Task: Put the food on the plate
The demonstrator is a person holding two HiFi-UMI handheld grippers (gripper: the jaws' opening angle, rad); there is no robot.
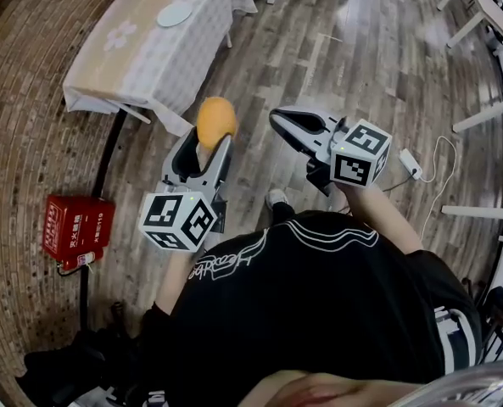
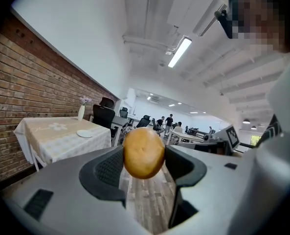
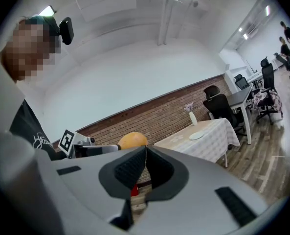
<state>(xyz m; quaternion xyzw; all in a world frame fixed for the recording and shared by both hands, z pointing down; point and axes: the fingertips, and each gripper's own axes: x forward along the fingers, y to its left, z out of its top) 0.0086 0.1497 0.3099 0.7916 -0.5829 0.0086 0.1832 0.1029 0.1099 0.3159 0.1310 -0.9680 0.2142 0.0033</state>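
A round orange-yellow piece of food [image 1: 216, 121] is pinched between the pads of my left gripper [image 1: 210, 141], held up in the air over the wooden floor. It fills the gap between the jaws in the left gripper view, food [image 2: 144, 153]. My right gripper [image 1: 278, 120] is beside it to the right, shut with nothing between its jaws; its pads meet in the right gripper view [image 3: 145, 153]. A white plate [image 1: 175, 13] lies on a cloth-covered table [image 1: 132, 58] some way ahead at the upper left, also plate [image 2: 85, 133] and plate [image 3: 196, 136].
A brick wall [image 1: 22, 125] runs along the left, with a red box [image 1: 75, 230] on the floor at its foot. A white power strip and cable [image 1: 410, 164] lie on the floor to the right. A vase [image 2: 81, 111] stands on the table. White table legs [image 1: 480, 117] are far right.
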